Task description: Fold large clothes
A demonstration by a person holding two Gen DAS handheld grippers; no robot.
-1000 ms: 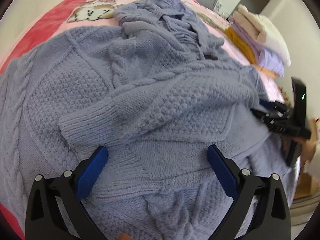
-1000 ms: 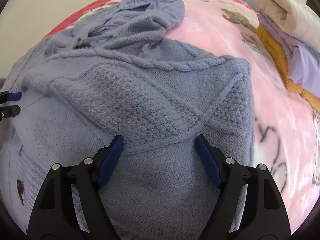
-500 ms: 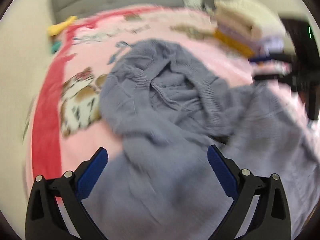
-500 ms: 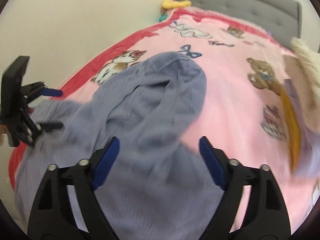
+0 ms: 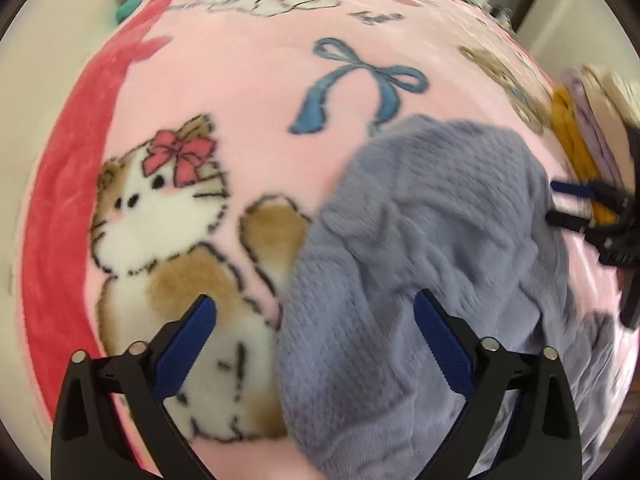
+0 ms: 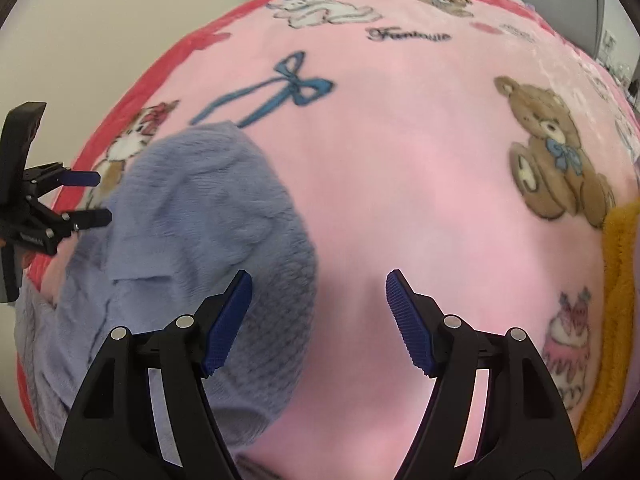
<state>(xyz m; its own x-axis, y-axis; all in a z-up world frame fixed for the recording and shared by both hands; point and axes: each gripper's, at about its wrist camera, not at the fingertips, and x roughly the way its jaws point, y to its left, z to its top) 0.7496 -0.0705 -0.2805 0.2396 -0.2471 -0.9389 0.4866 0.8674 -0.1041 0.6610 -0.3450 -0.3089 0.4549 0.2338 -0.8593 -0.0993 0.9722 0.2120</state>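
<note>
Grey-blue knit on my pink cartoon blanket.
I see the sweater point(image 5: 420, 240) in textured lavender-grey; blanket point(image 6: 400, 160) pink, red-edged, printed with cat, bear, blue bows; mustard garment point(image 6: 616, 280) alongside.

Both views are bright and evenly lit, without glare or hard shadows. Motion blur smears the knit sweater point(image 5: 420, 240) and blanket point(image 6: 400, 160) print. Fisheye bending and dark vignette ring every edge, strongest toward 3 and 9 o'clock.

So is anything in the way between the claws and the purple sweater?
Nothing visible. The sweater lies on the pink blanket, right under the open left gripper. The open right gripper hangs over the sweater's edge and bare blanket. Both have just been closing a little, with nothing pinched between their pads.
</note>
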